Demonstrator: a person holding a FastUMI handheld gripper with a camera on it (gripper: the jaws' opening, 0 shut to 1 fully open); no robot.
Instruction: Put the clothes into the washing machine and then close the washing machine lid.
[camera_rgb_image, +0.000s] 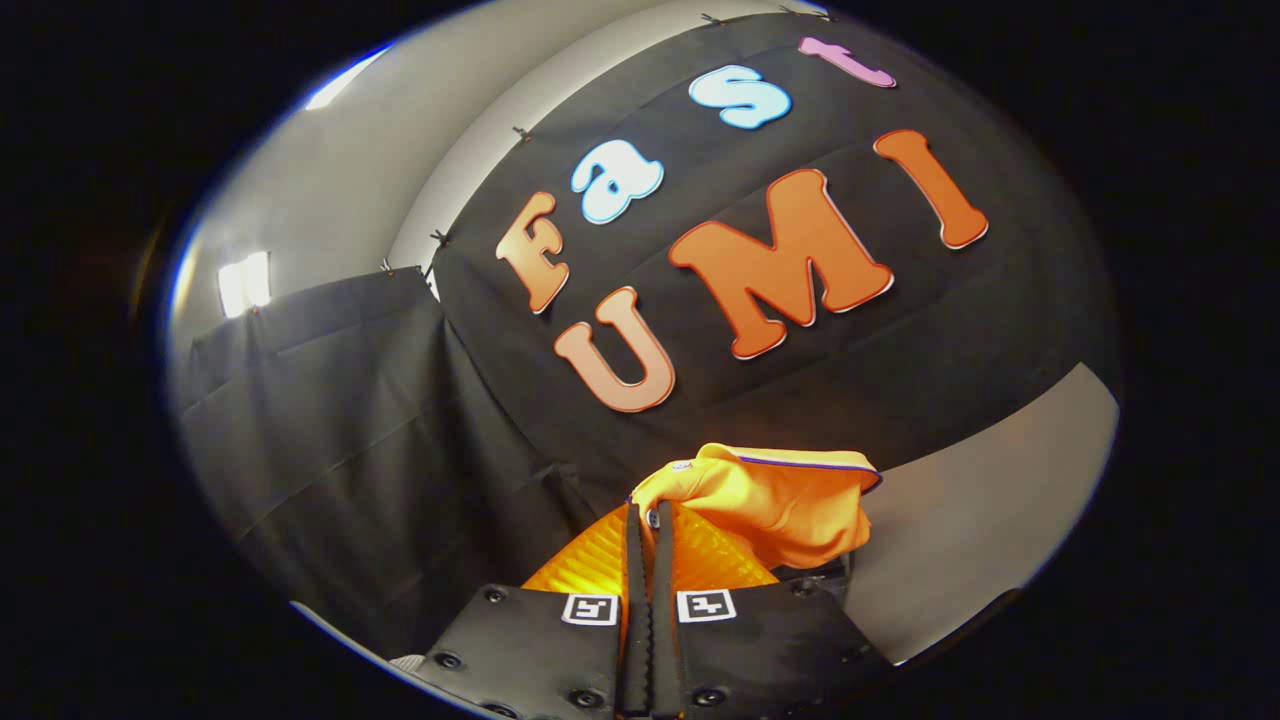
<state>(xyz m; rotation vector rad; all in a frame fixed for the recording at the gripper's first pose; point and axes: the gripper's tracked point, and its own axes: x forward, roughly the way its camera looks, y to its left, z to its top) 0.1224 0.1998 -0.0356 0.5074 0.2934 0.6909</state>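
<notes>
My gripper (647, 520) is shut on an orange garment (780, 500) with a thin dark trim along one edge. The two black fingers (634, 570) stand pressed together, pinching the cloth near its edge. The garment bunches up just beyond the fingertips and hangs over to their right, lifted off any surface. The gripper's orange finger mounts flank the fingers below the cloth.
The booth's black cloth wall (760, 400) stands close ahead, and a second black curtain (330, 420) hangs to the left. A pale grey surface (980, 510) lies to the right, below the wall. A bright lamp (245, 283) glows high at the left.
</notes>
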